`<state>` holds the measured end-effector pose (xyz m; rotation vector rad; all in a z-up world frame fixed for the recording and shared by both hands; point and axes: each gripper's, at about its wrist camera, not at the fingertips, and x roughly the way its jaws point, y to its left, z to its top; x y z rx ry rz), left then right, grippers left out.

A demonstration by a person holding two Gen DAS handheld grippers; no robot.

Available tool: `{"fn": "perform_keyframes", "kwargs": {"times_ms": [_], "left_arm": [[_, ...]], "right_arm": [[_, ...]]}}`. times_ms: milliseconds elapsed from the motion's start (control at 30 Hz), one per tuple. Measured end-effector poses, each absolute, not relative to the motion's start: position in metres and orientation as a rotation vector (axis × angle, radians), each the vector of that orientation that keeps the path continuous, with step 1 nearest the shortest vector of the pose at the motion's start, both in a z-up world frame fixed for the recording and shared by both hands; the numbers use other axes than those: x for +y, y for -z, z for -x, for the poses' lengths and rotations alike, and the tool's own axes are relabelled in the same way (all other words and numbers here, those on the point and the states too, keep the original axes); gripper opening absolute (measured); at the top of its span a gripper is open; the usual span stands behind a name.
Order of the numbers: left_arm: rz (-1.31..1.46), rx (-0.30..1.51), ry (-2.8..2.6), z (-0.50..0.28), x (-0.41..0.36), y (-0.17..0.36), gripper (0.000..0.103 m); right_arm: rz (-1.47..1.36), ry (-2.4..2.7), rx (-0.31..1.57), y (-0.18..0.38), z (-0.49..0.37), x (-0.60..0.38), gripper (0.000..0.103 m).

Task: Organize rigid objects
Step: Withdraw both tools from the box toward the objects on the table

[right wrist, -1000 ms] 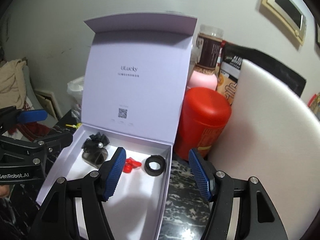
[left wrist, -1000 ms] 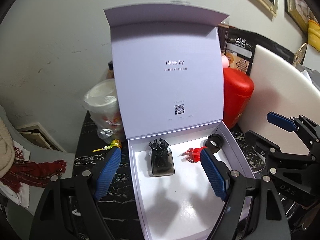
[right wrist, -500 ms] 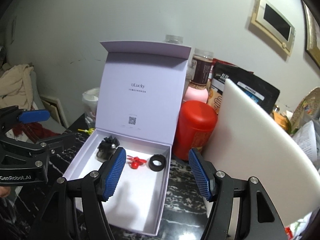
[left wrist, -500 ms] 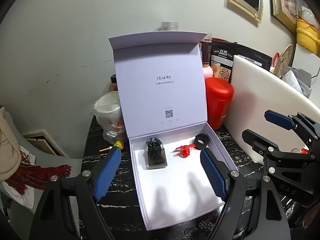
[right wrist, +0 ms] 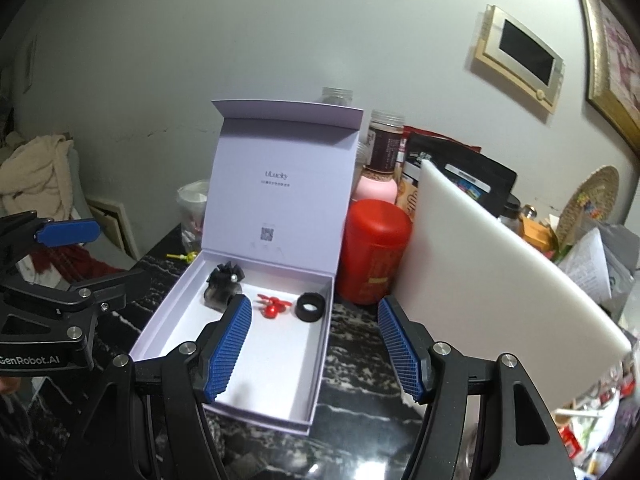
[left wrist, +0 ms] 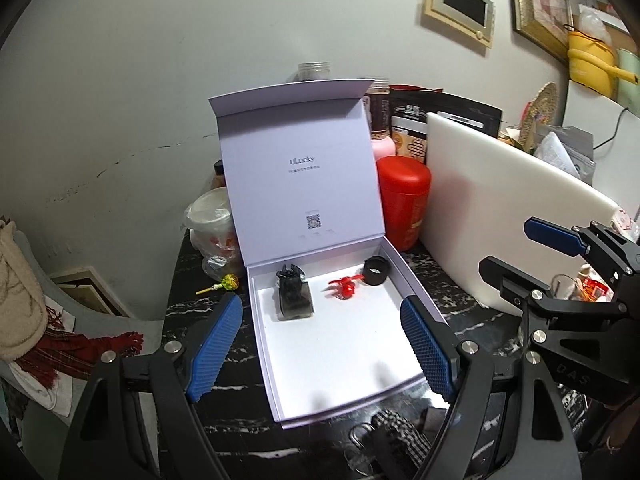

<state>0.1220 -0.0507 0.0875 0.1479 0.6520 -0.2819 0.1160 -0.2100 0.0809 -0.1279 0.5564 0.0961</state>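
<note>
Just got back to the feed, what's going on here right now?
A person holds two tools over a white gift box with its lid standing open. Three small things lie at its far end: a dark clip, a red piece and a black ring. The left tool and right tool are both open and empty, touching nothing. A checked item lies on the table before the box.

Left tool (left wrist: pixel 322 344), right tool (right wrist: pixel 315 346): both agape, empty.

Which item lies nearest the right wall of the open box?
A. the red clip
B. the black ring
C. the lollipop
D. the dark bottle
B: the black ring lies by the right wall of the box, with the red clip in the middle and the dark bottle to the left.
</note>
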Motion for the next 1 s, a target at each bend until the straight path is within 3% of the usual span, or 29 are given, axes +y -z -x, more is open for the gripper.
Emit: {"fn": "perform_keyframes", "kwargs": {"times_ms": [1000], "left_arm": [[-0.167,0.736,0.352,-0.045,-0.058,-0.027,0.082]], "right_arm": [[0.057,-0.058,0.634,-0.022,-0.027,-0.225,0.067]]}}
